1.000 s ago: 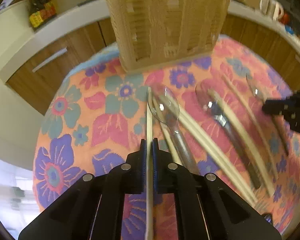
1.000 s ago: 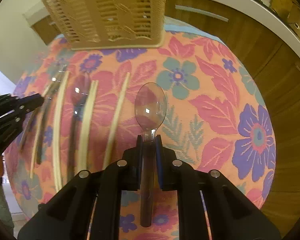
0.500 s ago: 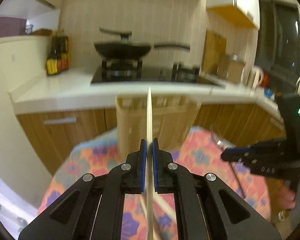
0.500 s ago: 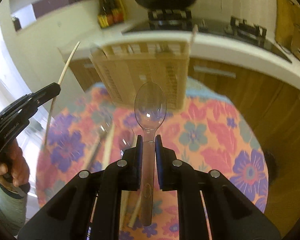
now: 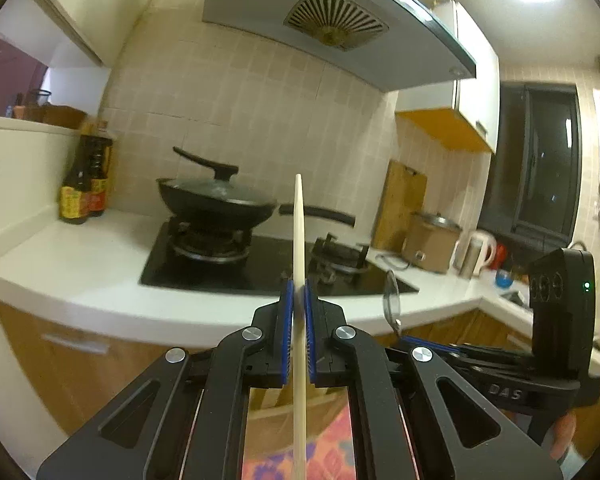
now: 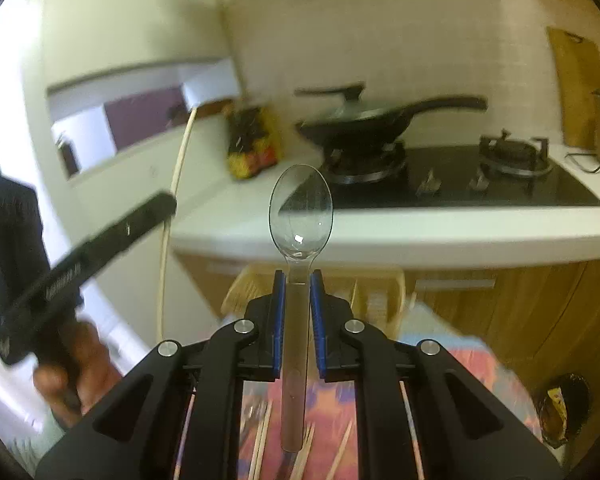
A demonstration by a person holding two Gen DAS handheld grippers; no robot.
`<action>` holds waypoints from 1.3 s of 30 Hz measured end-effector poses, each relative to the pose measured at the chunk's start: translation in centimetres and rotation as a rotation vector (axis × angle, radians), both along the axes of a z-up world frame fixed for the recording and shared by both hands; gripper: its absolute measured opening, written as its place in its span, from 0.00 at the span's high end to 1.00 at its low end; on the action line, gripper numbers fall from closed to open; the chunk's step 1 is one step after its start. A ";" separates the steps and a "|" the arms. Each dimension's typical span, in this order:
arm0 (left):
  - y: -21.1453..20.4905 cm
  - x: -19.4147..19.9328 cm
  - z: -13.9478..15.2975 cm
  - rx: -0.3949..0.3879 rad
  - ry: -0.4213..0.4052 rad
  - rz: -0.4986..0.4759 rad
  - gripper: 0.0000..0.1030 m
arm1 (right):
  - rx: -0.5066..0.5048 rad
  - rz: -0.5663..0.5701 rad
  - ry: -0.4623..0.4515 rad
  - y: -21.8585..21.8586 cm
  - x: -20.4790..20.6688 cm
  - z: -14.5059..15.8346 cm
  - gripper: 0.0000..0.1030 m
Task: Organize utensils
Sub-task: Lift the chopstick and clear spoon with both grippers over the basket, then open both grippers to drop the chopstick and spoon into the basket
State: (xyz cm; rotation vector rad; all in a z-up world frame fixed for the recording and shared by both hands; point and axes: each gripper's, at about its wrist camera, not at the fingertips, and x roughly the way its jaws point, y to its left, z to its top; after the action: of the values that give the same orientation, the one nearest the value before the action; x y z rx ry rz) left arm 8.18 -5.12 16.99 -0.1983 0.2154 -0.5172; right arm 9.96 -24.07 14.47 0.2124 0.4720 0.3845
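Left wrist view
Left gripper (image 5: 299, 300): clamped on a pale chopstick (image 5: 298, 264), blue pads pressed to both its sides.
Chopstick: upright, its tip in front of the black wok (image 5: 216, 202) on the stove; its lower end runs down past the jaws over the floral cloth (image 5: 336, 444).
Right gripper (image 5: 424, 346): to the right of the chopstick and lower than the wok, seen side-on, the bowl of a clear spoon (image 5: 392, 296) sticking up from it.
Sauce bottles (image 5: 86, 184): left of the wok, on the white counter (image 5: 80, 264).

Right wrist view
Right gripper (image 6: 299, 280): closed on the clear spoon's (image 6: 301, 216) handle.
Spoon: bowl up, in front of the counter (image 6: 440, 232) edge, just below and left of the wok (image 6: 364, 120).
Wicker basket (image 6: 380, 292): behind the fingers, below the counter, blurred.
Left gripper (image 6: 156, 208): far left of the wok, blurred, holding the chopstick (image 6: 176, 184), which rises above and hangs below it.
Loose chopsticks (image 6: 260, 444): on the floral cloth (image 6: 460, 364) under the spoon handle.
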 end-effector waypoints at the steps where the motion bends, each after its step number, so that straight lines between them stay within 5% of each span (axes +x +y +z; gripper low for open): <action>1: -0.4 0.7 0.0 -0.011 -0.008 0.011 0.96 | 0.011 -0.019 -0.013 -0.3 0.5 0.2 0.90; 12: -2.9 6.4 -3.2 -0.054 -0.027 0.146 0.96 | 0.013 -0.292 -0.178 -1.6 6.2 -0.4 0.90; 22: -3.5 7.7 -5.5 -0.041 -0.031 0.230 0.96 | 0.011 -0.322 -0.169 -1.6 7.8 -2.9 0.90; 26: -2.4 7.5 -6.1 -0.068 0.010 0.190 0.95 | 0.022 -0.302 -0.125 -2.2 7.6 -3.8 0.83; 29: -1.7 7.0 -6.2 -0.064 0.027 0.179 0.90 | 0.014 -0.283 -0.094 -2.4 7.1 -4.2 0.82; 34: 0.2 4.4 -5.0 -0.070 0.033 0.145 0.63 | -0.003 -0.265 -0.051 -2.5 4.9 -3.9 0.82; 39: 1.9 0.5 -3.4 -0.042 0.024 0.117 0.58 | -0.032 -0.250 0.000 -2.5 1.1 -3.5 0.82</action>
State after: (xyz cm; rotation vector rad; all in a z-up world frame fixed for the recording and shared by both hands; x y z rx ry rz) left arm 8.70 -3.20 13.62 -0.2569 0.2153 -0.4040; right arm 11.01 -26.54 10.99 0.2374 0.4454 0.1322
